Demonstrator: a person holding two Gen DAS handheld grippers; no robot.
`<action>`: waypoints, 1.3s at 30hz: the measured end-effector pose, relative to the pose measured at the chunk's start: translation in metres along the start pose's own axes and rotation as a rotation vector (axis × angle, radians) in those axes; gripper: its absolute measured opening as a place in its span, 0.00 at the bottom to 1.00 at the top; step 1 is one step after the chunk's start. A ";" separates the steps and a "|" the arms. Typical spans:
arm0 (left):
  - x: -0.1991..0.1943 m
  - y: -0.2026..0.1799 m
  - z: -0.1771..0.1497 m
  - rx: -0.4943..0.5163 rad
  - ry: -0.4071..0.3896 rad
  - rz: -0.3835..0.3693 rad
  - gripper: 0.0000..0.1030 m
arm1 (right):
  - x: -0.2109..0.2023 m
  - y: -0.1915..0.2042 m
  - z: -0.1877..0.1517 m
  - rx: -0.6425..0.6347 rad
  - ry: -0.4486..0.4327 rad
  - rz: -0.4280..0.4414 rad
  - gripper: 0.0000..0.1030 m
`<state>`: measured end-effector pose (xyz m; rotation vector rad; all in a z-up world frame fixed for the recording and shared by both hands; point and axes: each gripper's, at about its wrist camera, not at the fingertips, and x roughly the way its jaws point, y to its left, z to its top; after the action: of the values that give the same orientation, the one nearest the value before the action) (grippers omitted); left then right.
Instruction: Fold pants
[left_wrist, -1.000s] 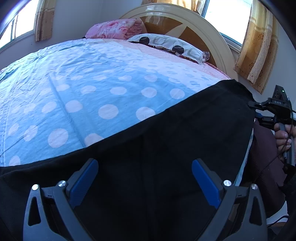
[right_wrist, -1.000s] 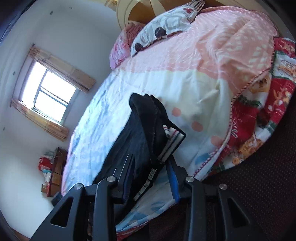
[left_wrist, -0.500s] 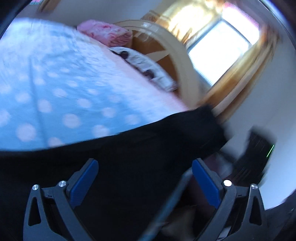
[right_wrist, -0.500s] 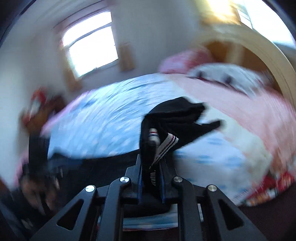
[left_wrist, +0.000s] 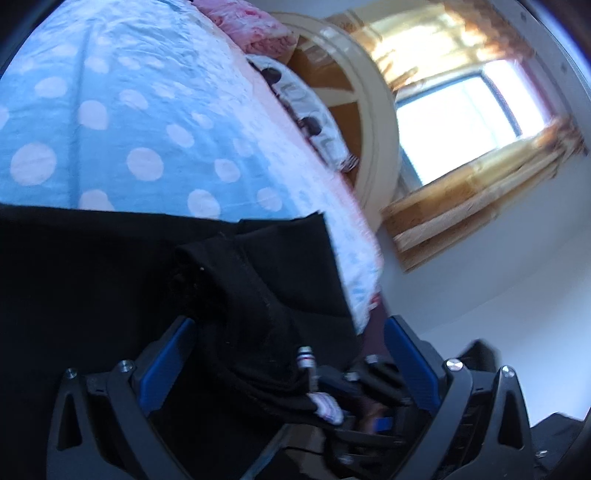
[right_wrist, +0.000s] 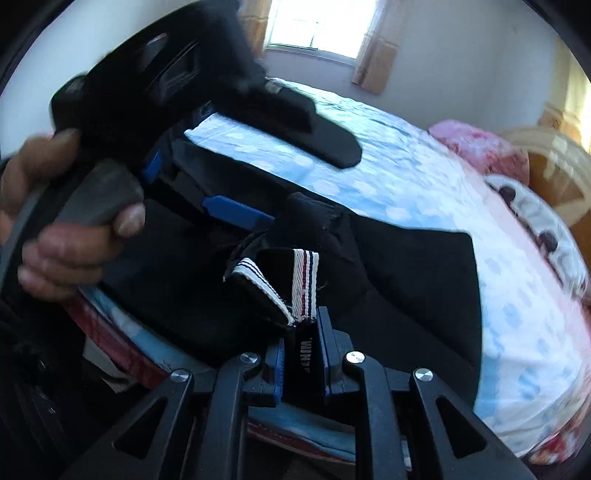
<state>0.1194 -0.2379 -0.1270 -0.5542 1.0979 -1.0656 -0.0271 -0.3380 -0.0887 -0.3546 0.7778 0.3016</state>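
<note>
Swung across from the bed's far side, the right gripper (right_wrist: 300, 363) pinches the black pants' (right_wrist: 413, 266) waistband at six o'clock, the left gripper (left_wrist: 288, 365) apparently spread empty; lay it square on the half beneath.

The right gripper (right_wrist: 301, 354) has just been closing and pinches black cloth between its blue pads. At ten o'clock from it, a hand (right_wrist: 55, 221) grips the left gripper (left_wrist: 288, 354), jaws spread wide.
</note>
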 end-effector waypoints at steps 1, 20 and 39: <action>0.001 -0.002 0.000 0.018 -0.001 0.023 0.93 | -0.002 0.001 0.000 -0.004 -0.005 -0.003 0.15; -0.082 -0.015 -0.008 0.212 -0.093 0.244 0.09 | -0.052 -0.011 -0.012 0.043 -0.186 0.101 0.46; -0.146 0.066 -0.049 0.008 -0.099 0.386 0.09 | -0.010 -0.011 -0.012 0.127 -0.045 0.101 0.47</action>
<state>0.0924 -0.0726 -0.1358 -0.3647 1.0609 -0.6987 -0.0374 -0.3543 -0.0869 -0.1887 0.7681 0.3517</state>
